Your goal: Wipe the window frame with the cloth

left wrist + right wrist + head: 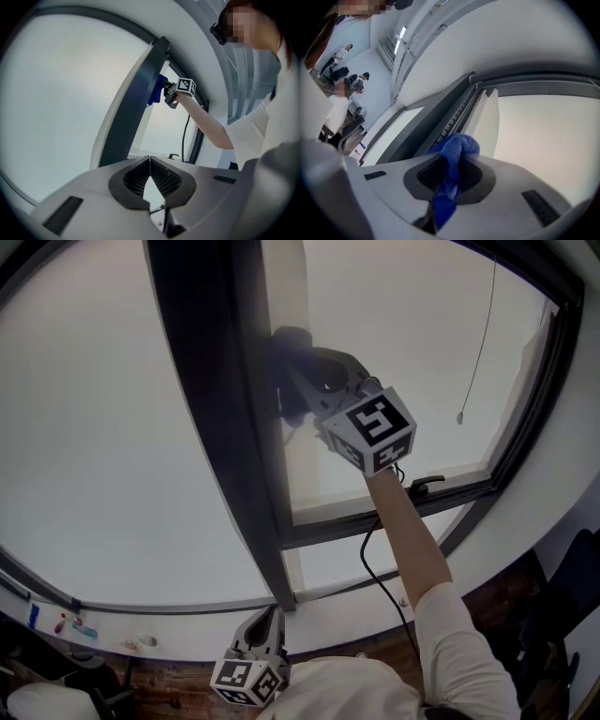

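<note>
The dark window frame (223, 427) seems to be getting its upright wiped, so the right tongs (457, 161), clamping the blue cloth (457, 147), should be pressing its bunched end firmly and sliding along the upright. The left tongs (150, 164) are idling closed and empty near the frame's foot; their view alone is showing cloth meeting frame side-on.

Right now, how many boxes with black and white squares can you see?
2. One box rides on the right gripper up at the window frame; the other box is on the left gripper, low below the window.
</note>
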Demonstrator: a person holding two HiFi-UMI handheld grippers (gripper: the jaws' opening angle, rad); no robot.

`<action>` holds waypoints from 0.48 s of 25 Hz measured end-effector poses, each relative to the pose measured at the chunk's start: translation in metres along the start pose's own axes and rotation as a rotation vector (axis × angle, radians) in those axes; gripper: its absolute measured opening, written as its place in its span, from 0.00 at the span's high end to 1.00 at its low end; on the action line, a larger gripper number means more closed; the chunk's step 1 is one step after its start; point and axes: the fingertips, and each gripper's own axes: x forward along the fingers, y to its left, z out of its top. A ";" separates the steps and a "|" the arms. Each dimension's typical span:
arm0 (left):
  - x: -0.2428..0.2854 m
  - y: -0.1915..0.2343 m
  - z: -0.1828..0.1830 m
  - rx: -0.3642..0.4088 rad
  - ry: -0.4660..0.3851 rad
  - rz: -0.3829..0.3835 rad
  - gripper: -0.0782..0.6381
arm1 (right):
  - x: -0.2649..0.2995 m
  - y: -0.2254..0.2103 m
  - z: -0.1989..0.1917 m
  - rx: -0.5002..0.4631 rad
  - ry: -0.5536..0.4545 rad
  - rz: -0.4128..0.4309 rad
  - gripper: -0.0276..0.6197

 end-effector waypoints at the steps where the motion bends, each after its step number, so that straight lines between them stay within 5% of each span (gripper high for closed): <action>1: 0.002 0.002 0.000 -0.014 -0.004 0.005 0.88 | 0.004 -0.001 0.002 -0.006 -0.011 0.002 0.87; 5: 0.009 -0.001 0.002 -0.011 -0.001 -0.007 0.88 | 0.015 -0.002 0.008 -0.045 -0.038 0.006 0.87; 12: 0.017 -0.003 0.000 0.001 0.015 -0.032 0.88 | 0.012 0.004 -0.005 0.065 -0.109 0.020 0.87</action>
